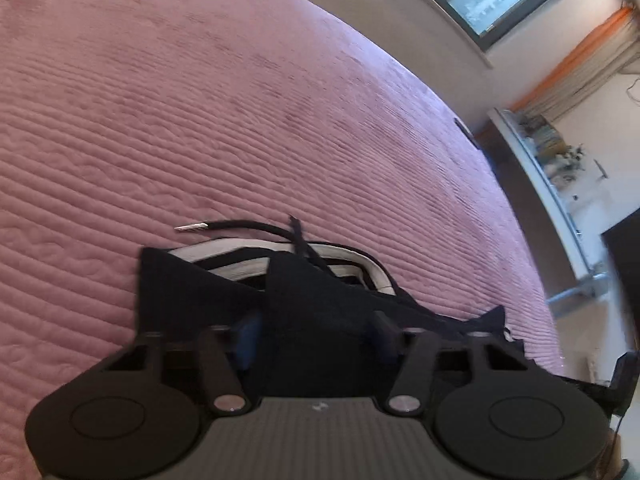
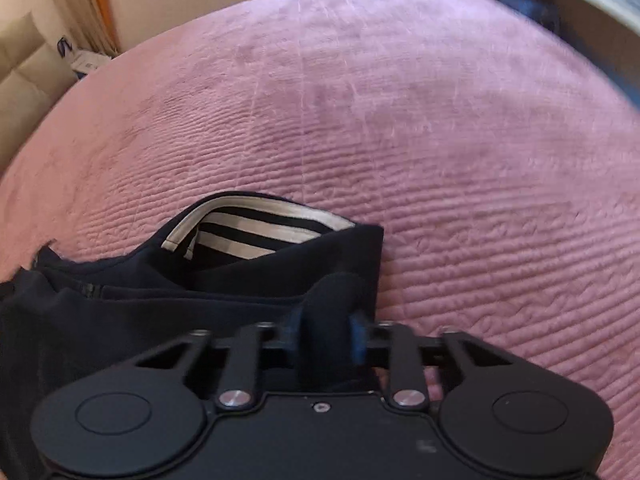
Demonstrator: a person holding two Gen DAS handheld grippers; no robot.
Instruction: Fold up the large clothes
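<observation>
A dark garment (image 2: 168,296) with a black-and-white striped lining lies bunched on a pink quilted bed (image 2: 440,140), at 6 o'clock in both wrist views. The right gripper (image 2: 326,336) has its fingers pinching a fold of the cloth. Only the left view shows a metal-tipped drawstring (image 1: 240,227) at 12 o'clock of the garment; the left gripper (image 1: 316,332) has cloth between its spread-looking fingers, grip unclear.

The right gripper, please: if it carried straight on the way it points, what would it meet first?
The right gripper is already shut on the dark garment; beyond that fold, probably the pink bedspread, though depth is unclear.
</observation>
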